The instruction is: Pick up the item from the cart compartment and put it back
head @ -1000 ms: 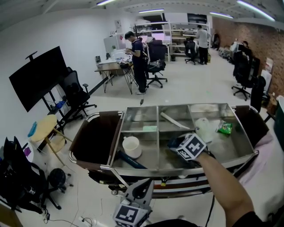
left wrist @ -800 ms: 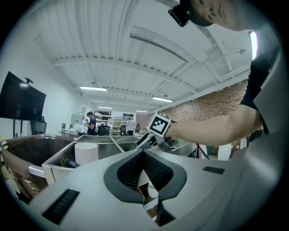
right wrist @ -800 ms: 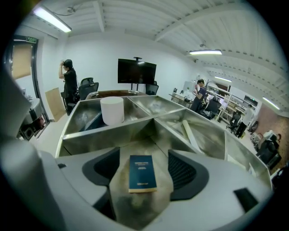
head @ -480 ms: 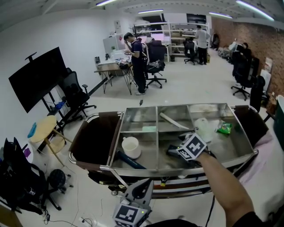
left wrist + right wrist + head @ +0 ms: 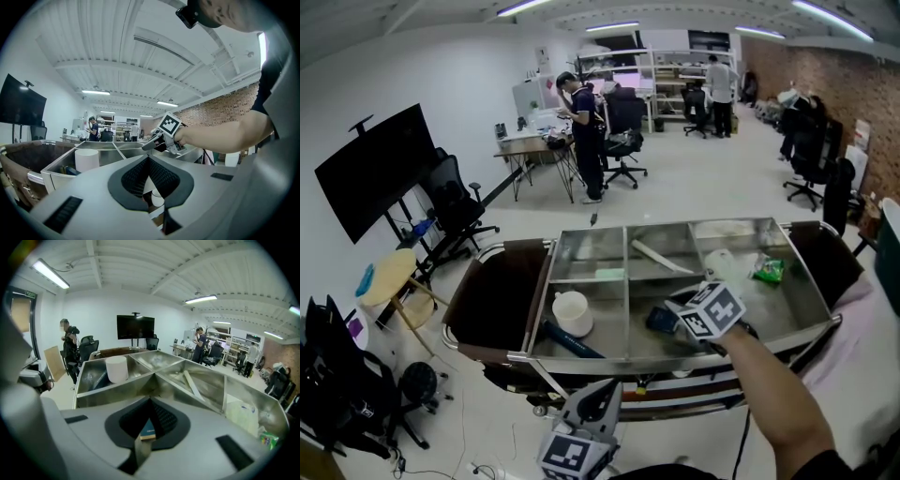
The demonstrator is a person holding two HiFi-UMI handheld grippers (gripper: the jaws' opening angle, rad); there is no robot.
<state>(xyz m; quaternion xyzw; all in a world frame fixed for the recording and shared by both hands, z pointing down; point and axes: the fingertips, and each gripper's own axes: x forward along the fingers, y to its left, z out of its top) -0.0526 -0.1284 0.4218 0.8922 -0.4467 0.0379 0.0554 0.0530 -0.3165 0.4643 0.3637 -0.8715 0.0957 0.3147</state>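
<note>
**Gripper state.** The right gripper [image 5: 667,322] had just been closing, and its jaws stood clenched on a thin dark-blue item [image 5: 147,428]. The pads caught the item edge-on, low between them. The left gripper [image 5: 149,164] hung below the cart's front rim with its jaws together and nothing in them.

**Item position.** The item sat in the grip over the middle front compartment of the cart [image 5: 825,323], near the front rim. No view showed whether it was clear of the compartment floor.

**Hazards.**
1. Slip or pivot: the hold bore on a narrow edge of a flat item. A quick lift or a wrist roll would probably let it swing or drop out.
2. Snagging: the steel dividers and the front rim stood close by. A low or slanted path out would likely catch the item and lever it from the pads.
3. Wrong compartment: the white cup [image 5: 572,312] occupied the left front compartment, and the green packet [image 5: 766,271] lay toward the right far corner. Release from height or off-centre could send the item over a divider among them.
4. Early release: if the jaws part before the item rests on the floor, it would probably bounce or skid on bare steel.
</note>
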